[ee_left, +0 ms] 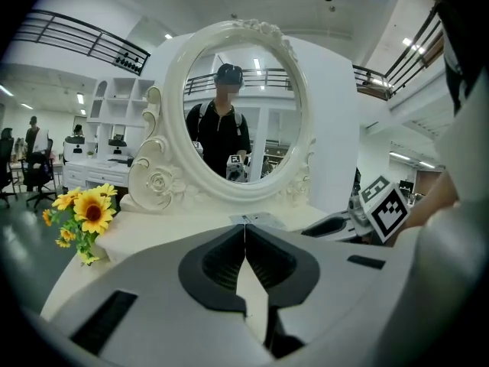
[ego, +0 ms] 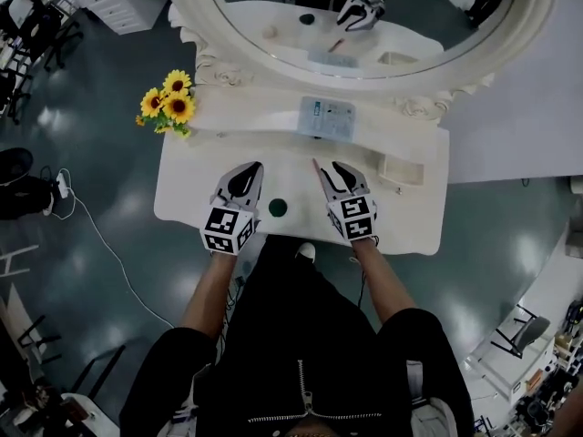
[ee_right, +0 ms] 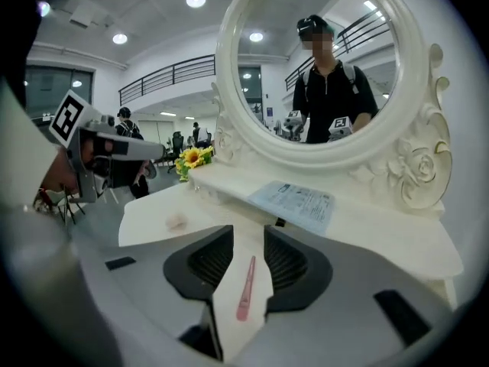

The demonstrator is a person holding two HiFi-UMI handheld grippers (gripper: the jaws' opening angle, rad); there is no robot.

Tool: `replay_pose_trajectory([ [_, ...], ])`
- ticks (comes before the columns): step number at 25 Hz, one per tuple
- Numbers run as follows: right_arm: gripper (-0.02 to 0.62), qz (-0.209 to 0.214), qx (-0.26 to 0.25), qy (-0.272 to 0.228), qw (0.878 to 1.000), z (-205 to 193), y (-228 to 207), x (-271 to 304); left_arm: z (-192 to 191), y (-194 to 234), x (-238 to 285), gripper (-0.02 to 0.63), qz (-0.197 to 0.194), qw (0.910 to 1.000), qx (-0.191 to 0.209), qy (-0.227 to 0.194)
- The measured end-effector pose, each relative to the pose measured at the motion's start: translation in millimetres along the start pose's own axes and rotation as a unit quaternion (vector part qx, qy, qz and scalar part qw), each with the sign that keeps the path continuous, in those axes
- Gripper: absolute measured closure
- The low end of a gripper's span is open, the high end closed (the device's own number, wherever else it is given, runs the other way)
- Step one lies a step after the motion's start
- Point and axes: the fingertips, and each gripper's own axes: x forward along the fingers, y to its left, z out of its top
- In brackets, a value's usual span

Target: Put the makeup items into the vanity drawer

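Progress: judged barely begun; you can make out nothing inside the small open drawer [ego: 402,169] at the right of the worktop [ego: 189,189]
Left to stow: pink pencil [ee_right: 245,288], dark round pot [ego: 278,208], small pale puff [ee_right: 177,222]; the flat printed sheet [ego: 325,118] on the raised shelf may count too
Your right gripper [ee_right: 248,235]: fingers spread, pinching nothing
Pink pencil, position: flat on the worktop, lying lengthwise in the gap between your right fingers, touching neither pad
Your left gripper [ee_left: 244,232]: fingers pressed together, nothing between them; it sits just left of the dark round pot
Drawer, position: to the right of your right gripper, apart from the pencil
Next call, as judged: close on the pencil
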Motion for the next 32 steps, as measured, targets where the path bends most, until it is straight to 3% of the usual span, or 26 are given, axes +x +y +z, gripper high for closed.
replay_pose_trajectory([
  [10,0.469,0.020,0.010,0.133,0.991,-72.4,6.3,53.0,-16.2,26.0,-15.4,0.584,0.035,0.9991,-0.016,0.017],
  [18,0.509,0.006,0.012,0.183,0.983,-100.4,0.6,67.0,-22.3,41.9,-24.7,0.584,0.056,0.9979,-0.023,0.023],
  [21,0.543,0.003,0.004,0.186,0.982,-107.5,-0.4,68.6,-23.6,43.1,-27.2,0.584,0.059,0.9976,-0.024,0.025],
  [32,0.543,0.005,0.030,0.151,0.988,-95.3,-1.5,65.0,-18.9,33.0,-26.1,0.584,0.053,0.9982,-0.019,0.021],
])
